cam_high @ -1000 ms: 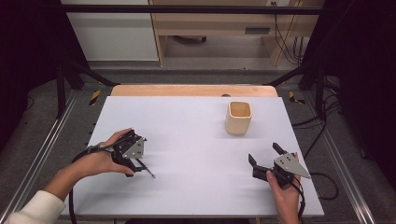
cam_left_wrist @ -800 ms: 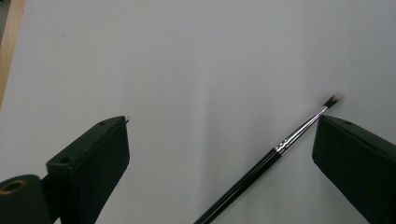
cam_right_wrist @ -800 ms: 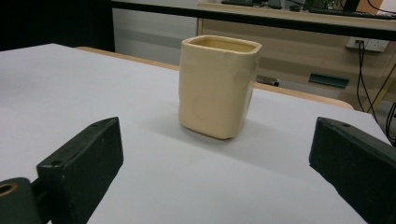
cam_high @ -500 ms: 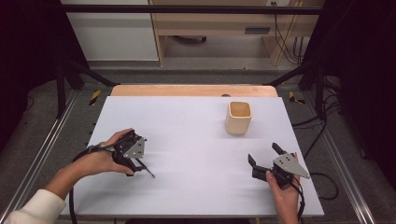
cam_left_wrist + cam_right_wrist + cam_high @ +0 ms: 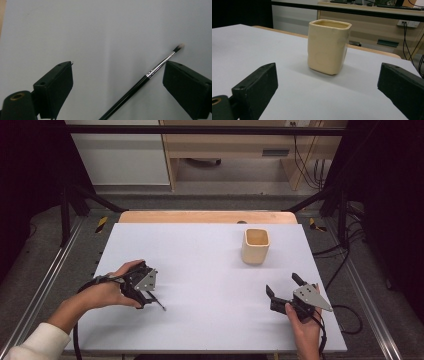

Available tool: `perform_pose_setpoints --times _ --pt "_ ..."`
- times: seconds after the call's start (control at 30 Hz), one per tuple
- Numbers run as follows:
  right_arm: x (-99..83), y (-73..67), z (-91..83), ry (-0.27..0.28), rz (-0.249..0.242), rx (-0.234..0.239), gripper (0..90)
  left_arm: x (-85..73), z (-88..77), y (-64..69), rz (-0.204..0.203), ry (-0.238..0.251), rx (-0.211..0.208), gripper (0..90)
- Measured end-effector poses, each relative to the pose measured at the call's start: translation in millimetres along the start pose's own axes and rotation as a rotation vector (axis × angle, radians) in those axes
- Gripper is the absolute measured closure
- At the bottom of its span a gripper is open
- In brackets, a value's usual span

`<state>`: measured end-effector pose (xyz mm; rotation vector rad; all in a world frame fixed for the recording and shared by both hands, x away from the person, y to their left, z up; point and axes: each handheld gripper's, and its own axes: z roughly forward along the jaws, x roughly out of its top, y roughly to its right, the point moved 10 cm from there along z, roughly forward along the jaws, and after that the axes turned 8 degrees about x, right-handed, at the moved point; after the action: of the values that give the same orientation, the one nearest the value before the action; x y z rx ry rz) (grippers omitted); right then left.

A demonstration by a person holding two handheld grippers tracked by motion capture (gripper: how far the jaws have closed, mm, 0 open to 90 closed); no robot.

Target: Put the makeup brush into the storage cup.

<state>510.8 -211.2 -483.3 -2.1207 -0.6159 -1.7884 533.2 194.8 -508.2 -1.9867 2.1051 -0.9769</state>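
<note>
Paintbrush [image 5: 140, 83] loose between wide left tongs [image 5: 120, 82]

L gripper [image 5: 150, 299] fingers wide, just been closing a bit; R gripper [image 5: 284, 288] fingers wide apart.

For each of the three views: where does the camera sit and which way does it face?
High view: above the table's near edge, looking forward and down; both hands, left gripper, right gripper.
Left gripper view: between open black jaws, down at a thin black paintbrush.
Right gripper view: low, level, towards a cream square cup.
Shared with the high view: paintbrush, cup.
</note>
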Motion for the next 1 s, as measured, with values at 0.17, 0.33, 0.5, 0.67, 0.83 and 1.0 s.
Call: perform_pose_setpoints --times 0.17,0.33,0.5,0.67,0.83,1.0 --pt "-0.1 0.1 0.0 0.0 0.0 0.0 3.2 -3.9 4.3 5.1 0.018 -0.017 -0.019 10.9" --pt "0.0 0.1 0.2 0.002 0.0 -0.001 3.2 -6.1 7.0 8.4 0.016 -0.022 -0.032 10.9" --pt "-0.1 0.0 0.3 0.001 0.0 0.0 3.2 -7.4 8.8 11.7 0.028 -0.031 -0.047 12.2" --pt "-0.3 0.0 0.5 0.0 -0.001 0.0 3.2 -7.7 10.7 15.3 0.037 -0.045 -0.071 13.5" --pt "-0.3 0.2 0.2 0.001 0.001 -0.001 3.2 -7.0 13.3 18.9 0.043 -0.049 -0.088 14.3" --pt "-0.3 0.0 0.3 0.001 0.0 0.0 3.2 -6.1 14.1 20.0 0.045 -0.051 -0.096 14.3"
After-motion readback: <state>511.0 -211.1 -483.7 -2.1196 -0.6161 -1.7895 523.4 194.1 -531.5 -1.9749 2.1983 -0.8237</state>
